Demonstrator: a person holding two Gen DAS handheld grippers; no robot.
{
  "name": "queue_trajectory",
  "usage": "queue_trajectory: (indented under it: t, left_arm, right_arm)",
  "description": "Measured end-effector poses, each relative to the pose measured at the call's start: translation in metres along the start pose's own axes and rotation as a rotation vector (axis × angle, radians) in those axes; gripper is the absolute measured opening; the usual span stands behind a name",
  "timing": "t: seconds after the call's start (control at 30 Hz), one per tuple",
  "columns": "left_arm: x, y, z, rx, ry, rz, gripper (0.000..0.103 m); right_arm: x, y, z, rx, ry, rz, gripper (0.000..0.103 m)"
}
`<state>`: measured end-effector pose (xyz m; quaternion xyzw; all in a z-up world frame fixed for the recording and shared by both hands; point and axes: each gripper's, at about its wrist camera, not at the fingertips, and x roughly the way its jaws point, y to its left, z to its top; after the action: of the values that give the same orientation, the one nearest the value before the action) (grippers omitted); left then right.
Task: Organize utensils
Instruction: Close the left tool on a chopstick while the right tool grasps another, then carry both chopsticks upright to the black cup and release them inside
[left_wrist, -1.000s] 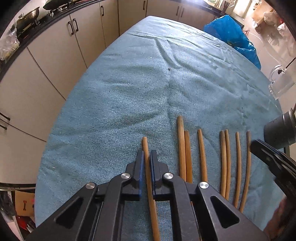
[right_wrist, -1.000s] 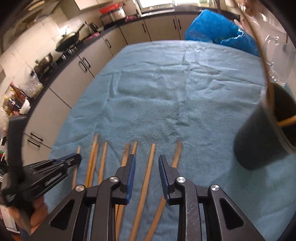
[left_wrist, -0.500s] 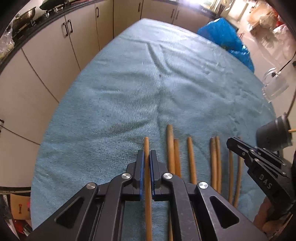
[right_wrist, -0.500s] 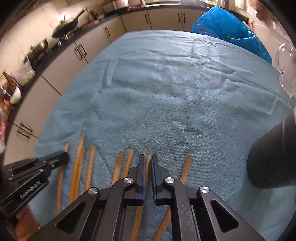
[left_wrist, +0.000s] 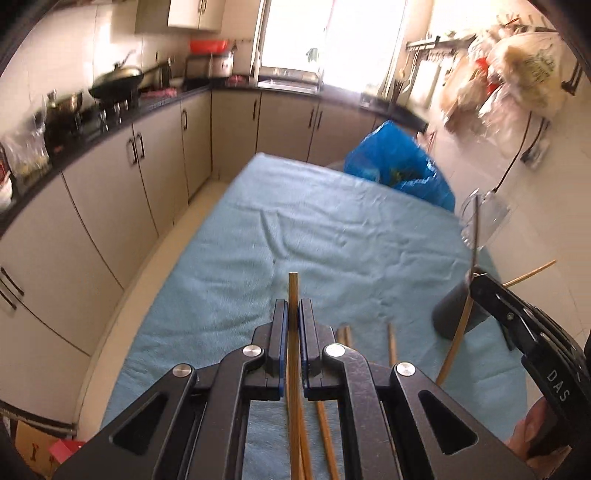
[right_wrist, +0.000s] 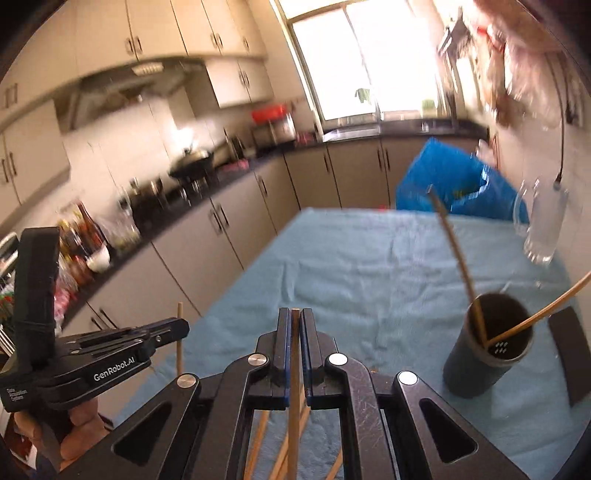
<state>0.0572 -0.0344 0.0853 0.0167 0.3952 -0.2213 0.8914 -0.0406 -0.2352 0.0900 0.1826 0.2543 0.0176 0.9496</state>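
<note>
- Two pairs of black hand-held tongs each clamp a single slim bamboo chopstick: the left tongs (left_wrist: 292, 317) pinch one stick (left_wrist: 293, 295) whose tip stands just past the blue pads, and the right tongs (right_wrist: 294, 328), whose jaws have just been closing, now grip a second stick (right_wrist: 294, 369) lengthwise between them.
- Beneath both tools, several loose wooden chopsticks (left_wrist: 390, 341) lie on the teal towelling cloth (left_wrist: 314, 236) that covers the counter, their ends showing between and under the black frames.
- Off to the right stands the dark cylindrical holder (right_wrist: 487, 347), upright on the cloth, already carrying two chopsticks (right_wrist: 458, 258) that lean out of its mouth in different directions.
- Judged from this, the step in hand is the carry: both picked sticks are clear of the cloth and not yet over the holder, with more waiting on the counter.
- Next, each stick would need tipping toward upright and lining up over the open mouth before the pads let go; the two leaning sticks could foul the entry, and both hands arriving together may crowd the small opening.
- Farther back sit a clear glass jug (right_wrist: 543, 225) at the counter's right edge and a crumpled blue plastic bag (left_wrist: 399, 166) at its far end, before the pale kitchen cabinets (left_wrist: 147, 162).
</note>
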Motion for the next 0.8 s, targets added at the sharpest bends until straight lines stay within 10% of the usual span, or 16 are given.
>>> queue_trajectory:
  t: [0.8]
  left_arm:
    - [-0.047,-0.029,0.006,0.039,-0.096,-0.032,0.005]
  right_arm:
    - [-0.059,-0.005,-0.004,0.020,-0.155,0.003,0.005]
